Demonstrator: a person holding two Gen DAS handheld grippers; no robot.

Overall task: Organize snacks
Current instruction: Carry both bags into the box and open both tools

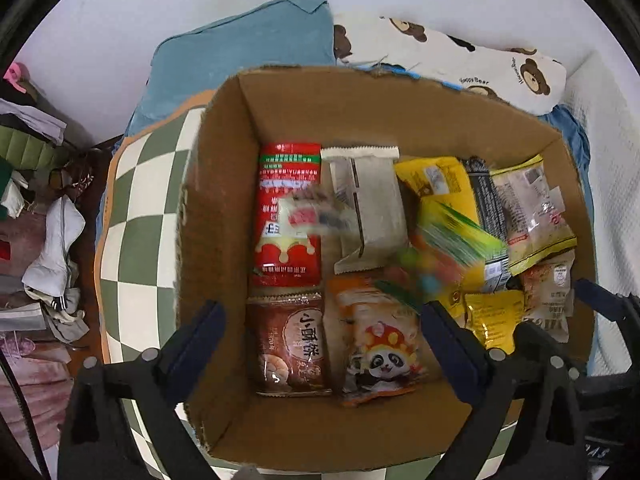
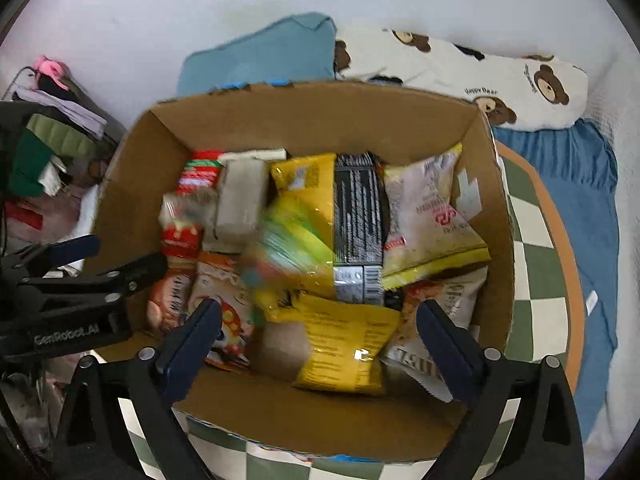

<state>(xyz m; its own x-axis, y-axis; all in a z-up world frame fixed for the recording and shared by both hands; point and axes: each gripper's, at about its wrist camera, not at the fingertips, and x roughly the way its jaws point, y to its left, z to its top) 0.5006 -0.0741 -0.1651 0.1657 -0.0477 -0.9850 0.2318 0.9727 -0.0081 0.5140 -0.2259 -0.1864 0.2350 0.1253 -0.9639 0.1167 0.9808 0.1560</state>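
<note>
An open cardboard box (image 1: pixel 224 208) (image 2: pixel 304 112) holds several snack packets. In the left wrist view I see a red packet (image 1: pixel 289 216), a grey packet (image 1: pixel 368 216), a brown packet (image 1: pixel 290 348) and a panda packet (image 1: pixel 380 348). A blurred small packet (image 1: pixel 310 216) and a blurred green-yellow packet (image 1: pixel 452 240) (image 2: pixel 288 240) are in motion above the pile. A yellow packet (image 2: pixel 344 344) lies at the front in the right wrist view. My left gripper (image 1: pixel 320 344) is open and empty above the box. My right gripper (image 2: pixel 318 340) is open and empty above the box.
The box stands on a green-and-white checkered cushion (image 1: pixel 136 216) (image 2: pixel 536 240). A blue pillow (image 1: pixel 240 52) and a bear-print pillow (image 1: pixel 460 60) lie behind it. Clothes are piled at the left (image 1: pixel 36 208). The left gripper shows in the right wrist view (image 2: pixel 80 264).
</note>
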